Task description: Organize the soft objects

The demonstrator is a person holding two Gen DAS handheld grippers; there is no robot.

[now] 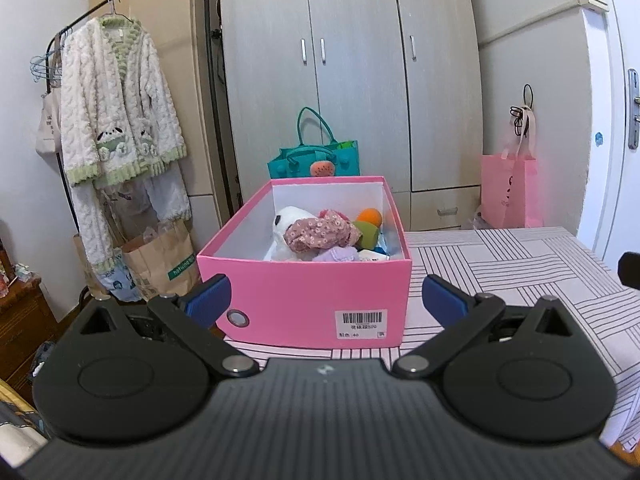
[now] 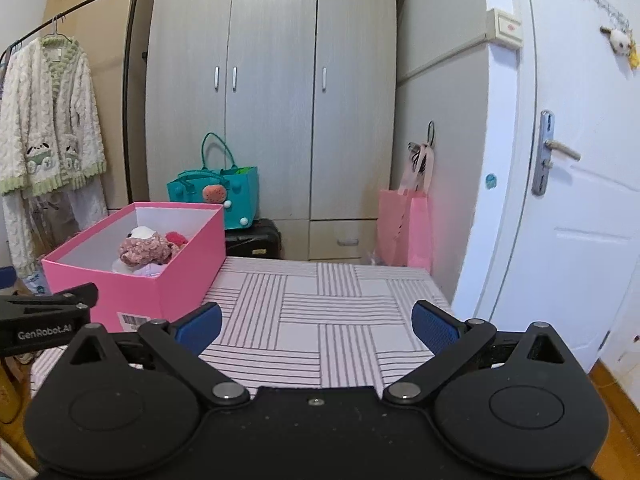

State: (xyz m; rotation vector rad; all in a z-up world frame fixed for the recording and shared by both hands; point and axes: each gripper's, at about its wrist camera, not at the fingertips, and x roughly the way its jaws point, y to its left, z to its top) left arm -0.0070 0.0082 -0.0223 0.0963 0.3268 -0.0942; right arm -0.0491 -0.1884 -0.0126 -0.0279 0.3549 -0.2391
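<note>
Left claw (image 1: 326, 300): fills the bottom of the left wrist view, jaws spread wide with nothing between the blue pads (image 1: 210, 298); it hangs just in front of the box.
Right claw (image 2: 316, 326): bottom of the right wrist view, jaws equally wide apart and empty, over the bare striped cloth.
Pink box (image 1: 304, 300): centre of the left view, lower left of the right view; open-topped, standing on the tabletop (image 2: 328, 312) near its left edge, with a barcode label on the near wall.
Soft objects: piled inside the box at its far end, a white plush toy (image 1: 290, 216), a floral fabric piece (image 1: 320, 232) lying on top of it, an orange and green toy (image 1: 368, 224) to the right, and something lilac (image 1: 336, 256) at the near side of the pile.
Tabletop: covered with a cloth of grey stripe blocks; right of the box it carries nothing.
Background: grey wardrobe (image 2: 276, 100) at upper centre, teal bag (image 2: 224, 196) behind the box, pink paper bag (image 2: 404, 228) hanging at right, white knitted cardigan (image 1: 116, 104) on a rack at left.
</note>
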